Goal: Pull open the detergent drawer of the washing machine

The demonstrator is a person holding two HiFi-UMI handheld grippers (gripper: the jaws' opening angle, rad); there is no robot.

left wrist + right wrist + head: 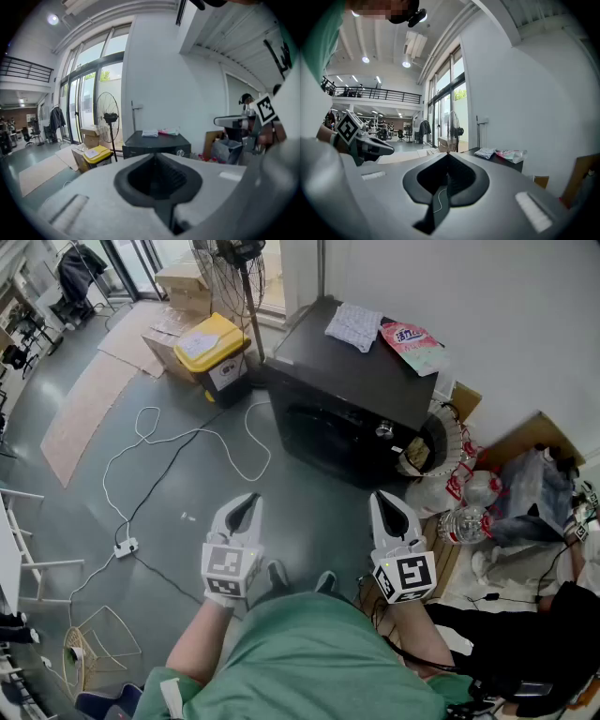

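Grey concrete floor all round, big windows on the far side, white wall behind the machine. The left hand-held gripper and the right hand-held gripper are both held out in front of the person in the green top, side by side with a gap between them. Both have their jaws pressed together with nothing in them.

The black boxy washing machine sits straight ahead of the two, well apart from either tip and a bit closer to the right one's line. Its dark front faces them, with a small round silver knob near the top edge. I honestly can't pick out the detergent drawer on that dark front panel, so I can't say if it's in or out.

On the machine's lid, beyond the grippers, there's a white folded cloth and just beside it a pink plastic packet. Ahead and off to the left of the left one: a black bin with a yellow lid, brown cardboard boxes behind it, and a black pedestal fan. A white cable loops over the floor to the left one's left, ending at a white power strip. To the right of the right one, clear plastic bottles lie in a pile of clutter.
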